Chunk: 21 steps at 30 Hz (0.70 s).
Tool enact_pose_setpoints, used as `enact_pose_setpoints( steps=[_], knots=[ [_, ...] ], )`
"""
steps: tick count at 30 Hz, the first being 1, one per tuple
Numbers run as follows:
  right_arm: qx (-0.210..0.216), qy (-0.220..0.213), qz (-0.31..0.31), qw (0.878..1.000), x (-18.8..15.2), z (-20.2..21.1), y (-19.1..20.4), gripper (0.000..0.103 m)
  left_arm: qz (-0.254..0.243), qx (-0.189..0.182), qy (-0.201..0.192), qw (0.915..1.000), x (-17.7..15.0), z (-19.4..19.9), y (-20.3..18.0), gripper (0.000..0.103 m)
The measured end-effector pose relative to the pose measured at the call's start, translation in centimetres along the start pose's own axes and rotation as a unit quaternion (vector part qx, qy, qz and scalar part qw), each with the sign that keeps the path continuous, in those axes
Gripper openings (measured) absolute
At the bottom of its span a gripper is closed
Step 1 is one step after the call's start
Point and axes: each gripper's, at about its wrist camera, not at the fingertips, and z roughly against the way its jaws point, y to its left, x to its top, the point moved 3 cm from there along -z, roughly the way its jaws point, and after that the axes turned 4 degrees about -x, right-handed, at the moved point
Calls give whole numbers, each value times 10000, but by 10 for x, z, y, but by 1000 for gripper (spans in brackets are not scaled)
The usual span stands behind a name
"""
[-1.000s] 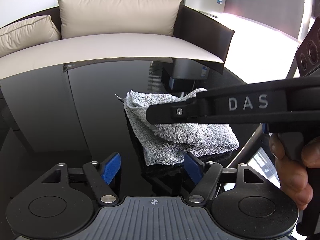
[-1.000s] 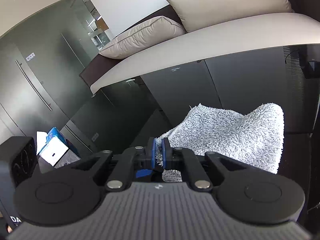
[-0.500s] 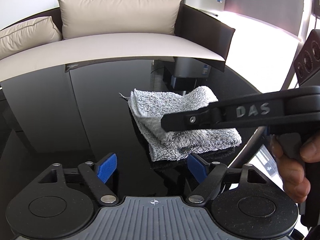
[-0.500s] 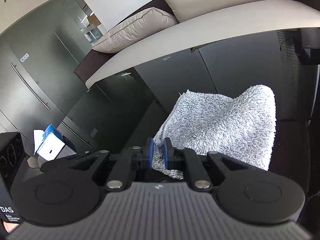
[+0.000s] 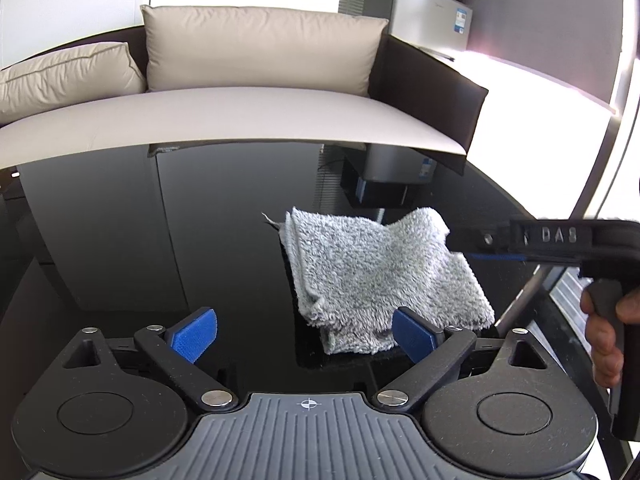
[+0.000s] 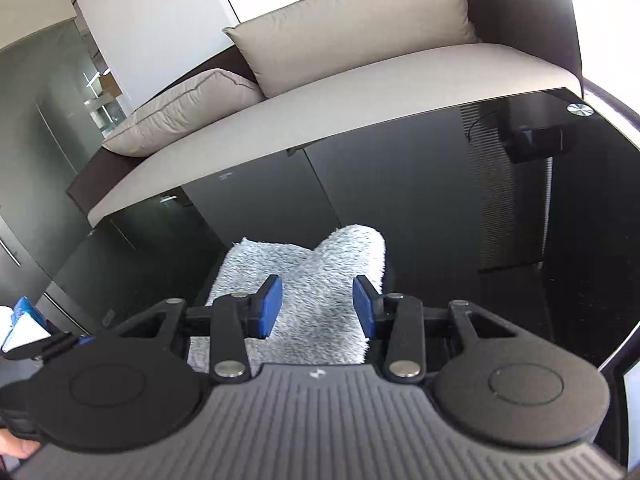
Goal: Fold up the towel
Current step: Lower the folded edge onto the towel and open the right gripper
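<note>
On the black glass tabletop [image 5: 120, 240] the grey towel [image 5: 376, 276] lies folded, one far corner humped up. Your left gripper [image 5: 304, 334] stands wide apart just short of the towel's near edge, jaws just been opening, nothing between them. Your right gripper [image 6: 318, 304] has just been opening too; the towel lies below its parted pads [image 6: 270, 306], not pinched. Beige sofa [image 5: 240, 112] behind the tabletop.
</note>
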Motion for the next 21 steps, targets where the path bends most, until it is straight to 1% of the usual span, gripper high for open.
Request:
enact_pose_setpoints(
  steps=[1, 4, 6, 8, 11, 16, 18, 20, 21],
  knots=[
    [-27, 32, -10, 10000, -2, 0, -2, 41, 85, 3, -41, 10000, 1, 1, 2, 99],
    [5, 112, 30, 9999, -7, 2, -6, 41, 266, 47, -105, 9996, 4, 2, 8, 99],
    [24, 140, 146, 9998, -13, 6, -7, 41, 332, 130, -113, 9993, 5, 2, 11, 99],
    [31, 170, 417, 9990, -20, 12, -4, 41, 414, 151, -126, 9989, 6, 1, 13, 99],
    [-38, 187, 731, 9971, -29, 17, 0, 41, 429, 152, -121, 9989, 7, 0, 14, 99],
    [-102, 234, 993, 9947, -38, 17, 5, 41, 420, 225, -135, 9988, 5, -2, 12, 98],
    [-77, 226, 1124, 9934, -40, 18, 8, 41, 435, 293, -150, 9985, 5, -4, 12, 96],
    [-43, 197, 1262, 9918, -43, 19, 12, 41, 458, 320, -147, 9983, 6, -6, 13, 87],
    [-36, 188, 1285, 9915, -44, 19, 13, 41, 467, 330, -138, 9983, 6, -8, 13, 84]
  ],
)
